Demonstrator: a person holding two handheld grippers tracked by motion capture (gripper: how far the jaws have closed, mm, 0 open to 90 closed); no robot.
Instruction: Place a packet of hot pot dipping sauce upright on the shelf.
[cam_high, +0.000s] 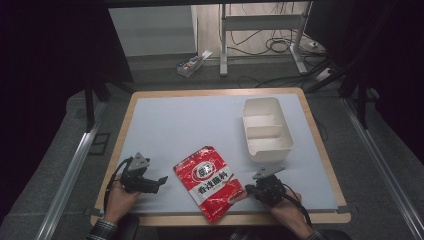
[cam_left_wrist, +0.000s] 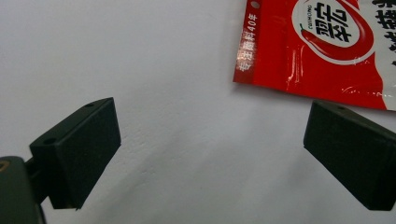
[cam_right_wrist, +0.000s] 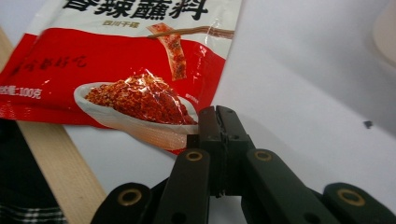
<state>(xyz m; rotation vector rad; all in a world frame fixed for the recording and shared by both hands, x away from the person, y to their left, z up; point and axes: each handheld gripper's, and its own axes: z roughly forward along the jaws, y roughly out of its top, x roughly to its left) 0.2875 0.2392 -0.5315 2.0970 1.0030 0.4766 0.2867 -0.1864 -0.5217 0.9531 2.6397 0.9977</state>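
the right tongs (cam_right_wrist: 219, 122) pinch the near right corner of the red sauce packet (cam_high: 210, 181), which lies flat on the worktop (cam_high: 175, 125); the left tongs (cam_left_wrist: 210, 154) gape wide beside it. the white tray (cam_high: 266, 131) far right sits empty, so any move looks barely begun.

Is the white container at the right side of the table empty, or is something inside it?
Empty. In the high view the white container stands open-topped, and both compartments on either side of its divider show bare white floor.

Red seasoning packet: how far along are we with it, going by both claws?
Done: the right claw is shut on a corner of the red seasoning packet. In hand: the packet lies flat on the mat, near the table's front edge, not lifted. The left claw is open beside it, touching nothing. Left: any move; the white divided bin looks empty, perhaps its destination.
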